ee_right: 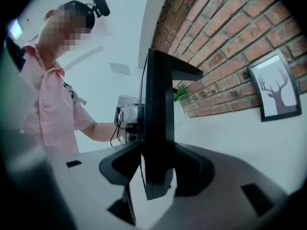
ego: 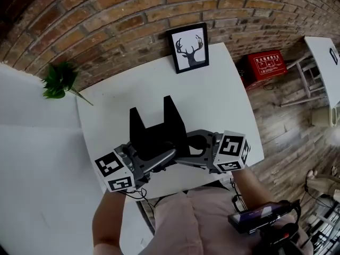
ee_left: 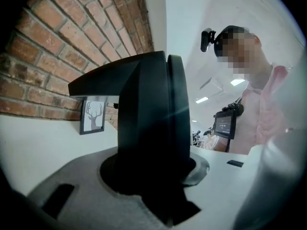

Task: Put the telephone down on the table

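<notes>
Because both tools had closed on it, the telephone [ego: 156,134] hung between them, low over the near part of the white surface [ego: 228,84] and close to the person's body. No view showed whether its underside had met the top. The left hand-held gripper [ego: 163,158] had its jaws part-way in, pressed on the bulky black body. The right hand-held gripper [ego: 187,152] pinched a thin upright panel at the opposite end.

The shell looked like hard, smooth, dark plastic: stiff, probably not heavy, and likely slick under the pads. A hold on the flat sides from both ends seemed sound. The two prongs rising at its far end looked like poor places to grab.

The near edge of the surface lay just under the two tools, so a set-down too close to the person risked an overhang.

Beyond the telephone the white top ran bare to the framed deer print [ego: 189,48], which stood at the far edge against the brick wall [ego: 106,15]. That left plenty of room to place it deeper. A green plant [ego: 59,79] stood off the far left corner. To the right the edge dropped to a plank floor [ego: 287,121], with a red box [ego: 264,65] by the wall.
</notes>
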Action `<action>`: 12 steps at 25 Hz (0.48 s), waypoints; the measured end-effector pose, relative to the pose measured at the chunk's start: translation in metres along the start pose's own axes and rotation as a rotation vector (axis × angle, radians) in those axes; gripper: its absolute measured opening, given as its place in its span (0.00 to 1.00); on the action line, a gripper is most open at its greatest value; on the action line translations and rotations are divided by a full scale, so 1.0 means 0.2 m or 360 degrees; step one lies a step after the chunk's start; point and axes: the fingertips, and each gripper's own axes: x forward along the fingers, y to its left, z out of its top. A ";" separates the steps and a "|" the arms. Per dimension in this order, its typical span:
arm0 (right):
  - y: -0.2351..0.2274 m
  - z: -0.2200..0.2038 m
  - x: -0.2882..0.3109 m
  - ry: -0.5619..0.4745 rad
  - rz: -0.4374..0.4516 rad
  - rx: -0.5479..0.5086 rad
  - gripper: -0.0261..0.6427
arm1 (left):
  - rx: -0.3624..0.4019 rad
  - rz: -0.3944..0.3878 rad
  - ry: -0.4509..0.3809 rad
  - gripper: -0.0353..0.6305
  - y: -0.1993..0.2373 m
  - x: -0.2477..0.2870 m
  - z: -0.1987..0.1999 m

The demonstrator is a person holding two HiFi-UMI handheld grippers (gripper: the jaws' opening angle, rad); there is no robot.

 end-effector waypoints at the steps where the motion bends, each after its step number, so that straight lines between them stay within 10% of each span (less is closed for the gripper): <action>1: -0.01 -0.02 0.00 0.0003 0.0003 0.0018 0.34 | -0.0023 0.0001 0.0003 0.30 0.02 0.00 -0.02; 12: -0.15 -0.20 0.04 0.0046 0.0011 0.0204 0.35 | -0.0247 0.0002 0.0033 0.30 0.18 0.06 -0.21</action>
